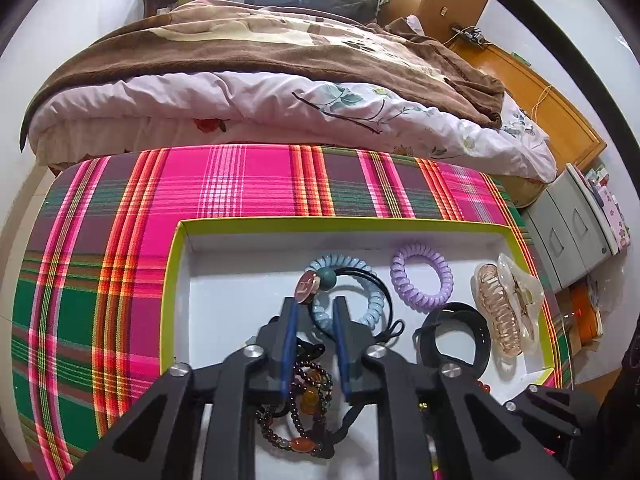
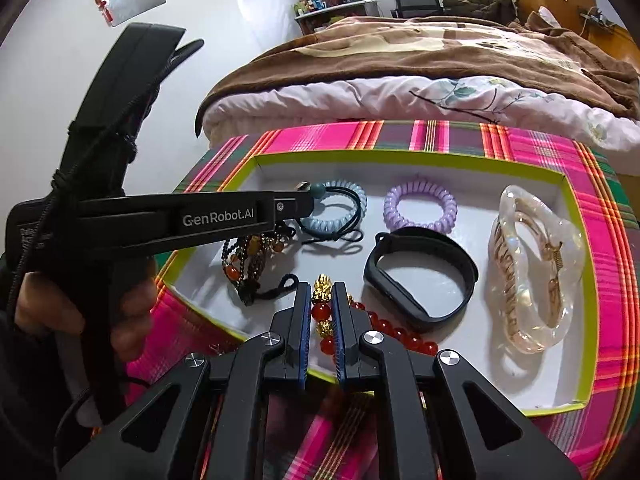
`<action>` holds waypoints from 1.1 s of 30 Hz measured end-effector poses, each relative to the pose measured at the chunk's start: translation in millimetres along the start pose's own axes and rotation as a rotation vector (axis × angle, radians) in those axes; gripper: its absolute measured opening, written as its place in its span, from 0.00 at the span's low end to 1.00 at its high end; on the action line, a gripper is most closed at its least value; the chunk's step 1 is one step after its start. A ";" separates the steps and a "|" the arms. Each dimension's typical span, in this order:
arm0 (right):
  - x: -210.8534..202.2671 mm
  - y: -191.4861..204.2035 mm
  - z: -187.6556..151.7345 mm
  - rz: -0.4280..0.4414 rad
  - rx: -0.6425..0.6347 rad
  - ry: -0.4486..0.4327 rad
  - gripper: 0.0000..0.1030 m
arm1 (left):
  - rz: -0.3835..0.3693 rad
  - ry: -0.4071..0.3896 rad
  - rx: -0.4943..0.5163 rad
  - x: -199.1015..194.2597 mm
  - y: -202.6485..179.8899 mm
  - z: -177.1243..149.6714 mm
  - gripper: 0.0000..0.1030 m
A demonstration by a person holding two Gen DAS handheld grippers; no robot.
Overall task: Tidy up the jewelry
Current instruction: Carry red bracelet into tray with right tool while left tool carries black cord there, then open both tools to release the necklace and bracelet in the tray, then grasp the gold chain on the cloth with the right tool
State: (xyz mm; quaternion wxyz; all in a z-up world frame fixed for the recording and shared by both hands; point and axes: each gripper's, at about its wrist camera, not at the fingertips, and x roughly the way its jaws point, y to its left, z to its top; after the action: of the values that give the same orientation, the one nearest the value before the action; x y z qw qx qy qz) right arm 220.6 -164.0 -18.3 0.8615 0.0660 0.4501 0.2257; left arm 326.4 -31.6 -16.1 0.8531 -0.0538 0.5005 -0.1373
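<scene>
A white tray with a lime rim (image 1: 176,264) (image 2: 400,157) lies on a plaid cloth. It holds a blue coil hair tie (image 1: 374,300) (image 2: 352,194), a purple coil tie (image 1: 424,280) (image 2: 420,208), a black band (image 1: 456,336) (image 2: 420,276), a clear hair claw (image 1: 508,312) (image 2: 532,268) and a dark bead bracelet (image 1: 308,400) (image 2: 248,260). My left gripper (image 1: 316,306) is open over the dark bracelet, its tips by the blue tie. My right gripper (image 2: 321,292) is shut on a red and gold bead bracelet (image 2: 324,312) at the tray's near edge.
The plaid cloth (image 1: 100,280) (image 2: 600,280) covers the table. A bed with a brown blanket (image 1: 260,52) (image 2: 440,56) stands right behind it. Grey drawers (image 1: 572,232) are at the right. The hand holding the left gripper (image 2: 132,320) shows at the left.
</scene>
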 end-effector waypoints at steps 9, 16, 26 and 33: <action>-6.6 0.7 -2.4 0.003 0.007 -0.010 0.16 | -0.013 -0.006 -0.003 -8.2 -2.3 -2.7 0.45; -26.8 5.4 -7.1 -0.010 0.007 -0.044 0.19 | -0.025 -0.028 0.007 -27.8 -3.9 -7.1 0.55; -54.6 9.3 -22.3 -0.020 0.028 -0.080 0.23 | -0.028 -0.085 0.008 -73.9 3.0 -27.5 0.60; -57.5 31.5 -42.8 0.001 -0.034 -0.058 0.26 | -0.020 -0.121 -0.009 -107.7 14.8 -59.2 0.61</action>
State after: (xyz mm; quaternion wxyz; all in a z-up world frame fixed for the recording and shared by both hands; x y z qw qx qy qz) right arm 147.4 -165.6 9.5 0.8751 0.0582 0.4208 0.2317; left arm 227.9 16.3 41.7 0.8801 -0.0708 0.4481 -0.1402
